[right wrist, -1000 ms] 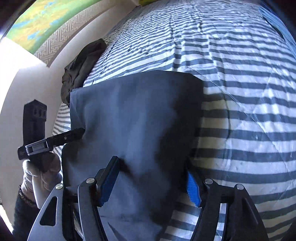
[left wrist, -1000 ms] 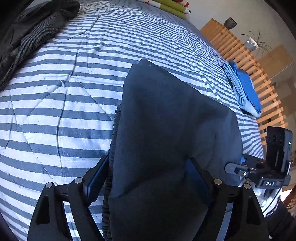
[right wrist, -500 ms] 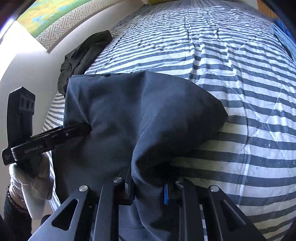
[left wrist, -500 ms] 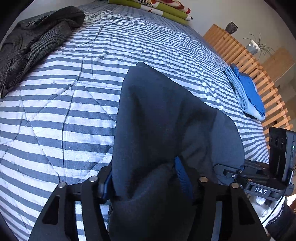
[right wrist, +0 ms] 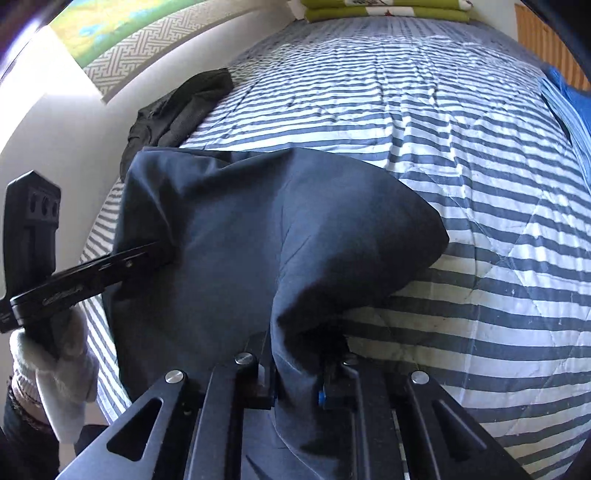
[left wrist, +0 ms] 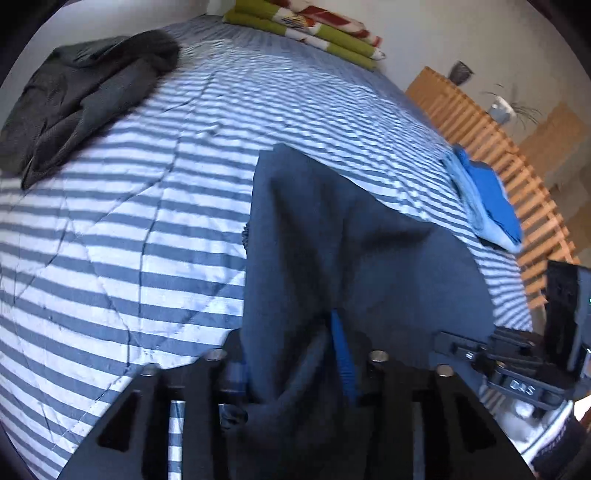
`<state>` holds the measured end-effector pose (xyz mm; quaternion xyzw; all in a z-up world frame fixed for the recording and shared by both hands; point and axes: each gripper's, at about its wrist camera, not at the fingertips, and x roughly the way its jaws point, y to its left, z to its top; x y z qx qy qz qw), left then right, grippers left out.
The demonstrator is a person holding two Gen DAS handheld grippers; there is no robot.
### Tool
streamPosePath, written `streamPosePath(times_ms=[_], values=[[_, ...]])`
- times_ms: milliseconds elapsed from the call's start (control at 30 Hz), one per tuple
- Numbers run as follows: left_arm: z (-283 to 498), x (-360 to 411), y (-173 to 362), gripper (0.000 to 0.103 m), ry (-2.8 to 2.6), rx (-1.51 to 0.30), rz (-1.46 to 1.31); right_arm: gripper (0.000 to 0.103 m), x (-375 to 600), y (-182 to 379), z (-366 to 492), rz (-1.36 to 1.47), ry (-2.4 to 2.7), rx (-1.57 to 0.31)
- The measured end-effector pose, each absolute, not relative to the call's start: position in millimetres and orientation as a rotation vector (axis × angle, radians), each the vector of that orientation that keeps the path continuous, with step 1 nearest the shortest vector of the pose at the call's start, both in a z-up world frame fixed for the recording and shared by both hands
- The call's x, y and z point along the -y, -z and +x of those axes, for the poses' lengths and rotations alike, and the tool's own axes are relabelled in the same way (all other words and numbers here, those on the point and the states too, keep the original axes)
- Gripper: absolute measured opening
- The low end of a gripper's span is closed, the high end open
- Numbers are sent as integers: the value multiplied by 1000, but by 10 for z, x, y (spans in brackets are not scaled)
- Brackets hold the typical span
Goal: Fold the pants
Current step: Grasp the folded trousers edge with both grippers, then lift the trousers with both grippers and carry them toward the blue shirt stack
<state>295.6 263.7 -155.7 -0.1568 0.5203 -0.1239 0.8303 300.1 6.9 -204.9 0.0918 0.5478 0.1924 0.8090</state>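
Pants (left wrist: 332, 236) of dark navy cloth are lying on the striped bed (left wrist: 129, 240) near its front edge, and their near end is bunching up between the two tools. The left hand-held gripper (left wrist: 291, 373) is showing at the bottom of its own view with a thick fold of the navy cloth filling the space between its fingers; its jaws have just been closing, and the blue pad (left wrist: 341, 350) on the right finger is pressing against the cloth, so it is clamping on the pants. A gathered elastic edge is peeking out along the garment's left side. The right hand-held gripper (right wrist: 299, 384) is standing nearly together, its jaws having just been closing too, and it is pinching a narrow neck of the same cloth, which is ballooning outward above the fingers. In the right wrist view the left tool is reaching into the pants from the left, and a gloved hand (right wrist: 55, 365) is gripping its handle. A dark grey garment (left wrist: 81, 99) is lying crumpled at the bed's far left edge. Folded blue clothes (left wrist: 484, 195) are sitting at the right edge beside a wooden slatted frame (left wrist: 509, 158). Green and patterned bedding (left wrist: 303, 26) is stacked at the far end.
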Motion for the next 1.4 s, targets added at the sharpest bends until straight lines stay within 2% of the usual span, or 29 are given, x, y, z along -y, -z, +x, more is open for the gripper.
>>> streamPosePath(times_ms=[33, 67, 133, 167, 267, 467, 533, 833, 1000, 1167, 1400], values=[[3000, -2659, 1632, 78, 257, -1139, -351, 13, -65, 2055, 3005, 197, -403, -1176], [3056, -2680, 1748, 89, 274, -1199, -398, 13, -55, 2064, 2998, 200, -405, -1178], [3063, -2681, 1781, 93, 310, -1184, -401, 14, -13, 2088, 3009, 215, -406, -1192], [3068, -2639, 1799, 90, 324, -1195, -378, 14, 17, 2102, 3016, 225, -413, -1199], [3042, -2487, 1773, 64, 379, -1185, -314, 14, 80, 2180, 3052, 241, -408, -1220], [2834, -2588, 1653, 35, 406, -1128, -416, 13, 5, 2199, 3020, 215, -384, -1199], [2725, -2598, 1533, 30, 418, -1098, -422, 12, -14, 2122, 2968, 189, -380, -1176], [2383, -2400, 1262, 27, 479, -1063, -451, 11, 197, 1606, 2574, 90, -368, -1069], [2239, -1898, 1301, 28, 549, -1081, -503, 11, 520, 1387, 2382, 24, -326, -1060], [2238, -1353, 1436, 27, 608, -1115, -505, 11, 973, 1453, 2263, 7, -225, -1088], [2358, -627, 971, 27, 715, -1035, -451, 11, 1585, 1057, 2114, 4, -145, -973]])
